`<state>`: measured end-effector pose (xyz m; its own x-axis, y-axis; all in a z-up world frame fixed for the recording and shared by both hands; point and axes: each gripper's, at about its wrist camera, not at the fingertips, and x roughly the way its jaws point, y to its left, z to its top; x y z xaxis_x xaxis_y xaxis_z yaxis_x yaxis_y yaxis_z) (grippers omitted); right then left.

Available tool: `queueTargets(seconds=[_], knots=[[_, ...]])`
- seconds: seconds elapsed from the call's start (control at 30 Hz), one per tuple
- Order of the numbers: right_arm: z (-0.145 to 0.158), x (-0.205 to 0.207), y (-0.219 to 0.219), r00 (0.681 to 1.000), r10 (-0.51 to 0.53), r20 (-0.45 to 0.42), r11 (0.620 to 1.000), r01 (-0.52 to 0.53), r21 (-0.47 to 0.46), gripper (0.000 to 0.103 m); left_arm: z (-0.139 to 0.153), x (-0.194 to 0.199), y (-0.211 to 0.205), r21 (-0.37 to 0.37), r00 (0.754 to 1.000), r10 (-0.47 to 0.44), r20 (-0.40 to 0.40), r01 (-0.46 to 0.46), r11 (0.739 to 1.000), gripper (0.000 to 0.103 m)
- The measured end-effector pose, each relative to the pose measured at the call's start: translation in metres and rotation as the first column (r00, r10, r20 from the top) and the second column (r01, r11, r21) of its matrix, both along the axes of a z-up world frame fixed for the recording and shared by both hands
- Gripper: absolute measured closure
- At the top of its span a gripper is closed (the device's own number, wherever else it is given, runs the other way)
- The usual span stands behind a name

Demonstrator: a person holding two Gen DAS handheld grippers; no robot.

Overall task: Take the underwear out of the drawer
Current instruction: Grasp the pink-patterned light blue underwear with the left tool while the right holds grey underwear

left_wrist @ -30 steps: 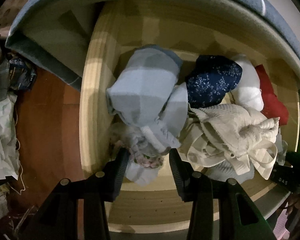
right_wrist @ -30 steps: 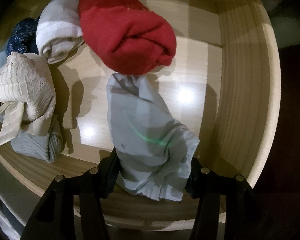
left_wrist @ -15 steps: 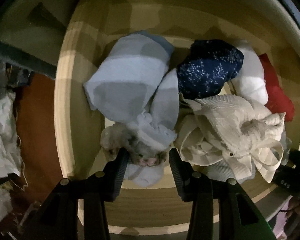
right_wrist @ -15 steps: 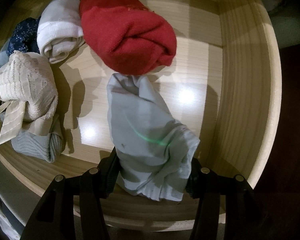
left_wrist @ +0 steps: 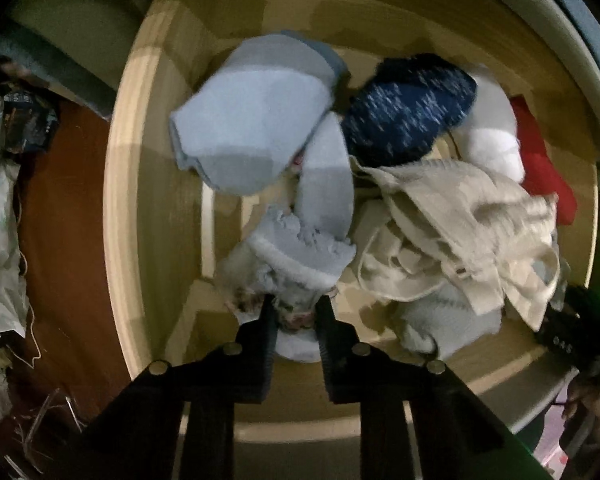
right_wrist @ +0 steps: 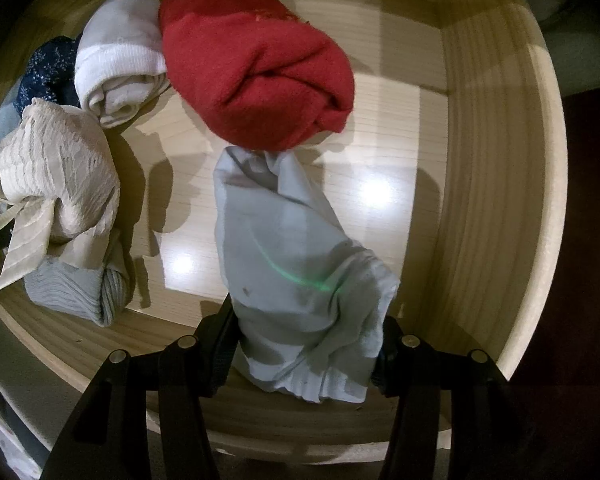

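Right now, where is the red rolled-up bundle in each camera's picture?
Left wrist view: the red bundle shows at the far right edge, mostly hidden behind the white roll.
Right wrist view: the red bundle lies top centre, in full view.
Shared landmark: the white roll lies right beside it in both views.

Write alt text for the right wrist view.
The right gripper pinches a pale grey garment above a wooden drawer. Behind it lie a red bundle, a white roll and a cream lace piece.
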<state>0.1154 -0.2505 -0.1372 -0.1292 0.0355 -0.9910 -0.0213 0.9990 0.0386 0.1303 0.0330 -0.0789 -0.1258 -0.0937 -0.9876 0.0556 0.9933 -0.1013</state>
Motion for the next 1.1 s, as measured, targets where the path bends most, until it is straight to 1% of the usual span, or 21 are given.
queueTargets(seconds=[0.2, 0.23, 0.3, 0.33, 0.37, 0.47, 0.57, 0.63, 0.73, 0.8, 1.1], knots=[[0.0, 0.0, 0.0, 1.0, 0.001, 0.0, 1.0, -0.001, 0.001, 0.053, 0.004, -0.007, 0.0, 0.016, 1.0, -0.009, -0.024, 0.009, 1.0, 0.085], [0.0, 0.0, 0.0, 1.0, 0.001, 0.0, 1.0, -0.001, 0.001, 0.052, 0.006, -0.006, 0.0, 0.014, 1.0, -0.014, -0.019, 0.014, 1.0, 0.084], [0.0, 0.0, 0.0, 1.0, -0.001, 0.0, 1.0, 0.001, 0.003, 0.052, 0.01, -0.007, 0.003, 0.019, 1.0, 0.007, -0.002, -0.007, 1.0, 0.081], [0.0, 0.0, 0.001, 1.0, -0.001, 0.0, 1.0, 0.001, 0.004, 0.052, 0.013, -0.005, 0.004, 0.018, 1.0, 0.011, 0.003, -0.011, 1.0, 0.073], [0.0, 0.0, 0.001, 1.0, -0.001, 0.0, 1.0, 0.001, 0.003, 0.052, 0.015, -0.003, 0.006, 0.012, 1.0, 0.018, 0.006, -0.019, 1.0, 0.063], [-0.001, 0.0, 0.002, 1.0, 0.0, 0.0, 1.0, 0.0, 0.005, 0.052, 0.02, 0.001, 0.011, -0.014, 0.999, 0.048, 0.016, -0.047, 0.999, 0.053], [-0.001, 0.0, 0.003, 1.0, 0.0, 0.0, 1.0, 0.0, 0.006, 0.052, 0.02, 0.007, 0.015, -0.011, 0.997, 0.077, 0.027, -0.077, 0.997, 0.047], [-0.002, 0.0, 0.004, 1.0, 0.0, 0.0, 1.0, 0.0, 0.006, 0.052, 0.017, 0.01, 0.009, 0.007, 0.996, 0.087, 0.007, -0.087, 0.996, 0.047], [-0.002, 0.0, 0.005, 1.0, 0.001, 0.0, 1.0, -0.001, 0.007, 0.052, 0.008, 0.01, 0.006, 0.037, 0.997, 0.079, -0.016, -0.078, 0.996, 0.047], [-0.002, 0.0, 0.006, 1.0, 0.001, 0.0, 1.0, -0.001, 0.008, 0.052, 0.004, 0.008, 0.008, 0.033, 0.997, 0.079, -0.025, -0.078, 0.996, 0.047], [-0.003, 0.001, 0.008, 1.0, 0.009, 0.0, 1.0, -0.009, 0.011, 0.051, -0.009, 0.011, -0.013, 0.072, 0.999, 0.019, -0.038, -0.016, 0.997, 0.047]])
